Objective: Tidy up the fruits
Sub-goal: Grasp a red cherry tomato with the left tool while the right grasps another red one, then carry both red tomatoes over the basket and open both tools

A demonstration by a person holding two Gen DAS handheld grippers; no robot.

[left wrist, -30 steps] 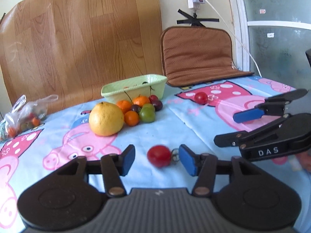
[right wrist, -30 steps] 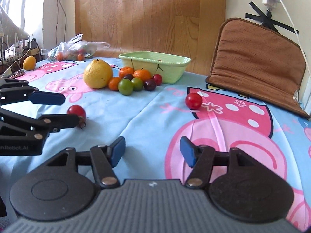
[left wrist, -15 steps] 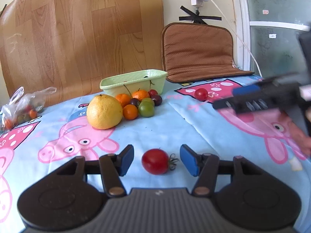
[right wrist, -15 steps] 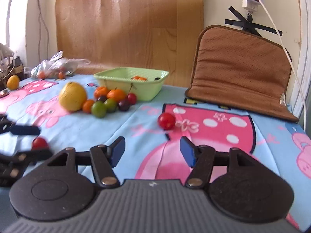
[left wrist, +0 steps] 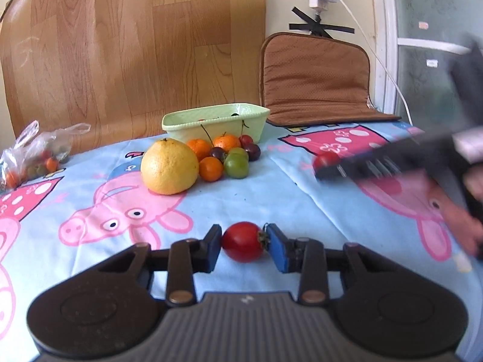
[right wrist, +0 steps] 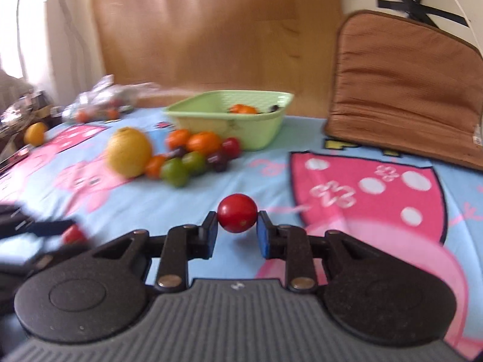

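Left tongs (left wrist: 244,246) have just closed on a stemmed tomato (left wrist: 243,242); right tongs (right wrist: 236,233) have just clamped a smooth tomato (right wrist: 237,213).

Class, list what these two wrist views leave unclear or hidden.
- Green basket: left wrist view sees mostly its wall, contents hidden by the rim.
- Plastic bag: contents too small and crumpled to name, partly cut by the edge.
- Left gripper: in the right wrist view, blurred and cropped at the edge.
- Hand: blurred, cut off.

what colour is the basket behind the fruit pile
Pale green basket, clearest in the left wrist view.
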